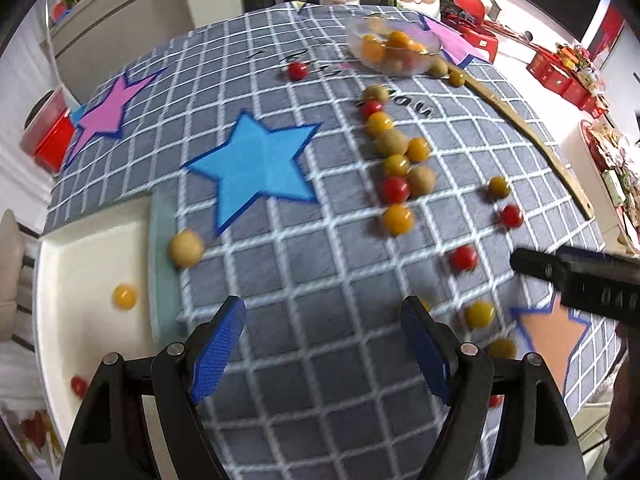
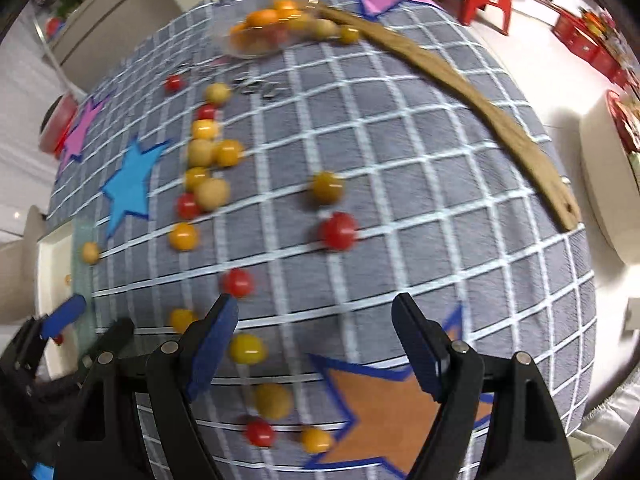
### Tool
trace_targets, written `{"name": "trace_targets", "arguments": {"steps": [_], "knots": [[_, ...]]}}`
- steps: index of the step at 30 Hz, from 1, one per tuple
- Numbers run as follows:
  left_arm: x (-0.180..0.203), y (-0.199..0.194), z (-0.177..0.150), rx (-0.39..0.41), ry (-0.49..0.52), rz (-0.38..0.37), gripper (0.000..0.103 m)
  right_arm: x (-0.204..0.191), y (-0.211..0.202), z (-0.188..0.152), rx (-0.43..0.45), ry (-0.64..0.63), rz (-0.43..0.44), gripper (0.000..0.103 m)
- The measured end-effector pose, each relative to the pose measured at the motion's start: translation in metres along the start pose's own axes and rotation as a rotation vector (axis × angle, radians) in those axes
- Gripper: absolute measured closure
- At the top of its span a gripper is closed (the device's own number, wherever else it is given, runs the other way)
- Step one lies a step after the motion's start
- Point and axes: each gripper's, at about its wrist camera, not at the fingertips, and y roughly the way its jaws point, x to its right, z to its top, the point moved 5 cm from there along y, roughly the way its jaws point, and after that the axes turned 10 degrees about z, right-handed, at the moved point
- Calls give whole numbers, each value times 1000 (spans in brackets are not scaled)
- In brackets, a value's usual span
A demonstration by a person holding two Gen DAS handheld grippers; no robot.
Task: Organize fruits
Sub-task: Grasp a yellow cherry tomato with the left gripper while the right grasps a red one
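Observation:
Small round fruits, red, yellow, orange and beige, lie scattered over a grey checked cloth (image 1: pixel 304 264), most of them in a loose line (image 1: pixel 396 160) down its middle. A clear bowl (image 1: pixel 394 46) with several fruits stands at the far side. At the left a white tray (image 1: pixel 92 248) holds a yellow fruit (image 1: pixel 125 297) and a red one (image 1: pixel 79 385). A beige fruit (image 1: pixel 187 248) rests against the tray's rim. My left gripper (image 1: pixel 324 312) hangs open over bare cloth beside the tray. My right gripper (image 2: pixel 316 308) is open above the cloth, with a yellow fruit (image 2: pixel 247 348) just behind its left finger.
A long wooden strip (image 2: pixel 480 100) curves along the cloth's right side, near the table edge. Red stools and boxes (image 1: pixel 560 72) stand on the floor beyond. Coloured stars are sewn onto the cloth, an orange one (image 2: pixel 384 412) below my right gripper.

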Motion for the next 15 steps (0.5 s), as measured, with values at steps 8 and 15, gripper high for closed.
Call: {"name": "trace_targets", "arguments": {"steps": [8, 15], "knots": [[35, 23, 36, 23, 64, -7, 22, 29, 0, 5, 14, 2, 8, 22], [46, 41, 46, 2, 68, 7, 31, 21, 13, 15, 7, -43, 33, 38]]}}
